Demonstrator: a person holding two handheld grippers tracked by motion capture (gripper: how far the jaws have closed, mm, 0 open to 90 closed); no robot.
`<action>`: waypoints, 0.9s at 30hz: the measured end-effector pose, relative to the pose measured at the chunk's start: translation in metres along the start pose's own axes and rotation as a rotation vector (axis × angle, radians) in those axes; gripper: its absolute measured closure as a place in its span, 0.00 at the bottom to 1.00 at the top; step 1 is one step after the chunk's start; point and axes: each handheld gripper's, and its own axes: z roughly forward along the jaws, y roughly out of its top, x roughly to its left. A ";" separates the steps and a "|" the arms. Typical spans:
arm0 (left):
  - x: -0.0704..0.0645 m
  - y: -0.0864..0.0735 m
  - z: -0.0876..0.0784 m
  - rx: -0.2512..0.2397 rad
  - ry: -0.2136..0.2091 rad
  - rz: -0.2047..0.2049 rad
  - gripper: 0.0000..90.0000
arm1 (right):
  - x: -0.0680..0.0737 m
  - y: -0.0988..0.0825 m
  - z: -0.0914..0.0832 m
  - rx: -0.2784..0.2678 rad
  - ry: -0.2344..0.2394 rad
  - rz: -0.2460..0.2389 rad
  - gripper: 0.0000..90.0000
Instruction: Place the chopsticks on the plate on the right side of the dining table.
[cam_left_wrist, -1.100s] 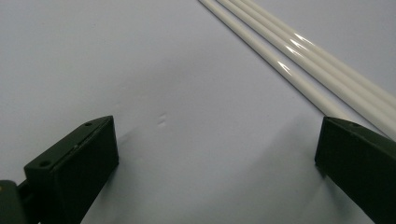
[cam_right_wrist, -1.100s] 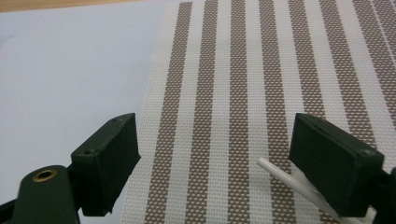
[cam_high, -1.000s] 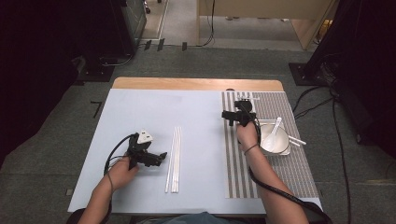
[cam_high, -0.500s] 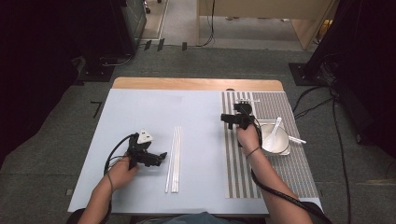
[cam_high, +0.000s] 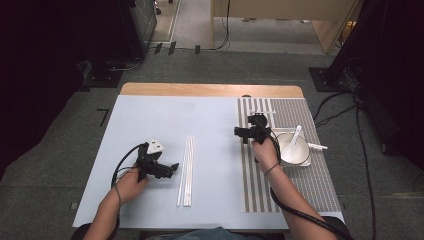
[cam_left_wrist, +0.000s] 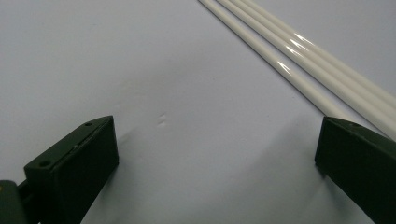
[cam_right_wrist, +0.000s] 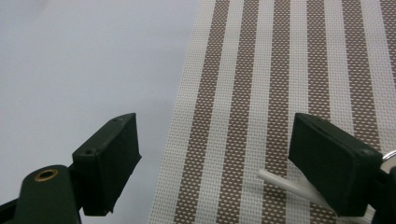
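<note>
Glossy white chopsticks, smooth as glazed plastic, catch the light on a matt pale-blue table cover. The brown-and-white striped placemat shows a coarse woven mesh. Bare wood edges the tabletop. Both grippers' jaws look matt black.

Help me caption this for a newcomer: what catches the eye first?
The white chopsticks lie bundled on the pale blue table, just right of the open left gripper. Farther right, a brown-striped placemat carries a white bowl with a spoon, beside the open right gripper.
</note>
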 end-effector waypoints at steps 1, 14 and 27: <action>0.000 0.000 0.000 0.000 0.000 0.000 0.00 | 0.000 -0.001 0.000 0.001 0.003 -0.001 0.18; 0.000 0.000 0.000 0.000 0.000 0.000 0.00 | 0.005 -0.015 -0.011 0.013 0.034 -0.032 0.18; 0.000 0.000 0.000 0.000 0.000 0.000 0.00 | 0.012 -0.021 -0.017 -0.008 0.049 -0.075 0.19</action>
